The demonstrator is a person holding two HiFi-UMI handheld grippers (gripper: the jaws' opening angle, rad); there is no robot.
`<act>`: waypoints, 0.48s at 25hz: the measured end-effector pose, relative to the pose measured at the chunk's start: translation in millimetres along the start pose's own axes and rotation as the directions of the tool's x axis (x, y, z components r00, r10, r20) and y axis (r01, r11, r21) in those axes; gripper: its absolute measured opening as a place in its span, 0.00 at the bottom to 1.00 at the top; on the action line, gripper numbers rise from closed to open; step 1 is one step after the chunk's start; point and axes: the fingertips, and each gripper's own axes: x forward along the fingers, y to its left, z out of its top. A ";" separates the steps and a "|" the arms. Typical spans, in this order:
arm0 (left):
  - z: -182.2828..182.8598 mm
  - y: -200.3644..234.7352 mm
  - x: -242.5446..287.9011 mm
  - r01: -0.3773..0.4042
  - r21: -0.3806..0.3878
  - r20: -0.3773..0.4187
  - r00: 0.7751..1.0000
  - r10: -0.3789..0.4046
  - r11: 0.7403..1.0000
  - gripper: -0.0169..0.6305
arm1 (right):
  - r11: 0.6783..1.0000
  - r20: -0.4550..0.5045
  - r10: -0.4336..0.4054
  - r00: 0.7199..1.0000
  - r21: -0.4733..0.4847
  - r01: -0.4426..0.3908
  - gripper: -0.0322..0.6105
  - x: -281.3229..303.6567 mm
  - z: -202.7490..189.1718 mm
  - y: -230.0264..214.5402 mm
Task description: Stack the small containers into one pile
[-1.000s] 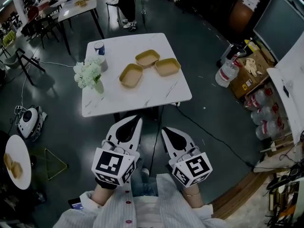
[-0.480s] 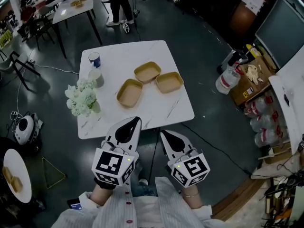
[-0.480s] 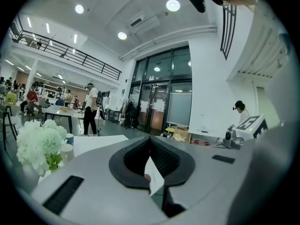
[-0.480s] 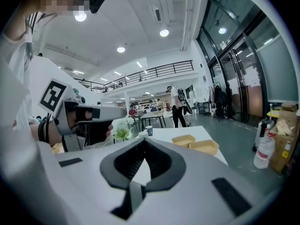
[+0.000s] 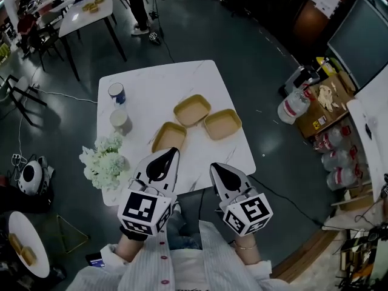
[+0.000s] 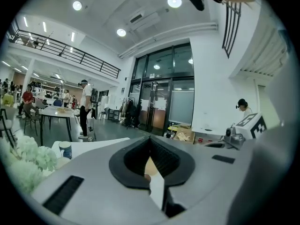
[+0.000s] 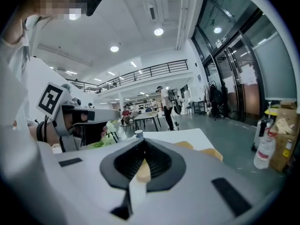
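Three shallow tan containers lie apart on the white marble table (image 5: 151, 83): one at the middle (image 5: 192, 110), one to its right (image 5: 222, 123), one nearer me (image 5: 169, 136). My left gripper (image 5: 167, 154) is shut and empty, its tip over the table's near edge just short of the nearest container. My right gripper (image 5: 216, 168) is shut and empty too, close to the near edge. In the left gripper view, the left gripper (image 6: 150, 138) has its jaws together. From the right gripper view, the right gripper (image 7: 144, 141) is also closed, and a tan container (image 7: 209, 153) shows beyond it.
A blue and white cup (image 5: 116, 93), a pale cup (image 5: 120, 119) and a bunch of white flowers (image 5: 103, 162) occupy the table's left side. Water bottles (image 5: 292, 105) and a cardboard box (image 5: 321, 99) stand on the floor at right. A person (image 5: 140, 5) stands by a far table.
The table and its containers have come nearer to me and lower in the head view. Both grippers stay shut and side by side, now reaching the table's near edge.
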 end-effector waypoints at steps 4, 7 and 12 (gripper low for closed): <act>-2.1 11.7 16.1 0.017 0.005 -0.014 1.000 -0.017 1.000 0.05 | 1.000 -0.001 -0.021 1.000 0.016 0.021 0.07 18.2 3.2 -12.1; -7.5 17.4 24.2 0.024 -0.003 -0.030 0.999 -0.024 1.000 0.05 | 0.999 -0.003 -0.034 0.999 0.033 0.034 0.07 25.1 3.6 -20.2; -14.9 23.1 34.2 0.011 -0.011 -0.056 0.998 -0.012 1.000 0.05 | 0.998 -0.026 -0.033 0.999 0.050 0.034 0.07 31.8 0.8 -31.9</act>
